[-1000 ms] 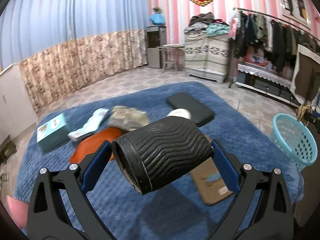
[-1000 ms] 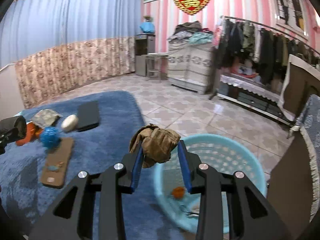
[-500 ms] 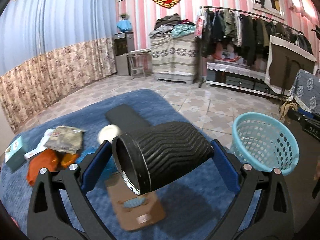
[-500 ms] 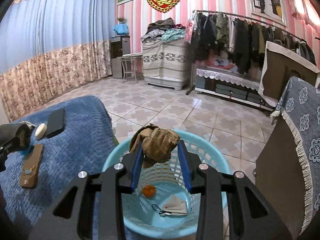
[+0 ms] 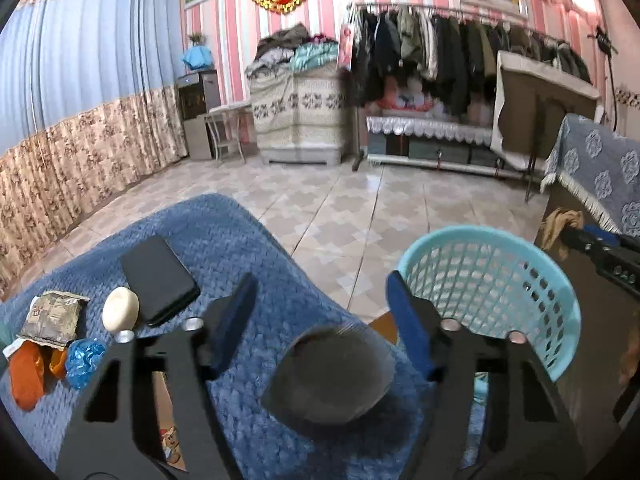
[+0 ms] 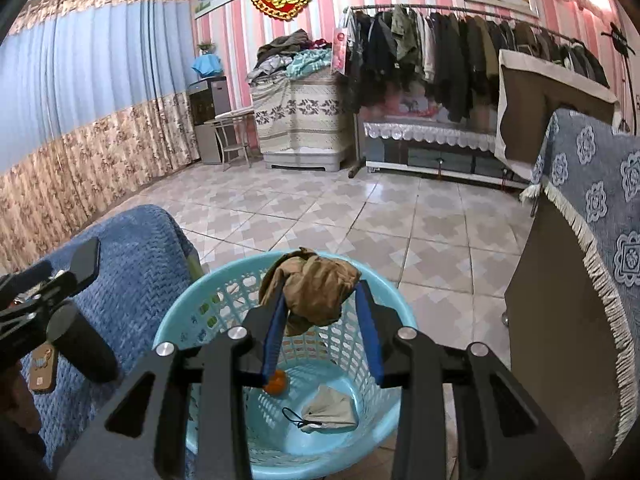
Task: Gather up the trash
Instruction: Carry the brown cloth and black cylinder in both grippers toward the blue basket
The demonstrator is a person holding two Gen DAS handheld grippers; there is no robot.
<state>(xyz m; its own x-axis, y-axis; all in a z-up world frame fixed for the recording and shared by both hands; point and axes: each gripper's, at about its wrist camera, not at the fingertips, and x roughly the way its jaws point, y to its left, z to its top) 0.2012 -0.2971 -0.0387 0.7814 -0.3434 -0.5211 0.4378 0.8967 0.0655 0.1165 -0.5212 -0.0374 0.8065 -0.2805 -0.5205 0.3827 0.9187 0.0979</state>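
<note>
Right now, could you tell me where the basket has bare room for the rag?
The basket floor is bare along the near wall, in front of the orange scrap and the mask; those two crowd the middle.

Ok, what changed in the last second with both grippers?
The black ribbed cylinder has slipped out of the left gripper, whose jaws have just been closing with nothing between the pads; it shows blurred below them. Both grippers swung toward the turquoise plastic basket. The right gripper stays shut on the crumpled brown cloth, now above the basket.
</note>
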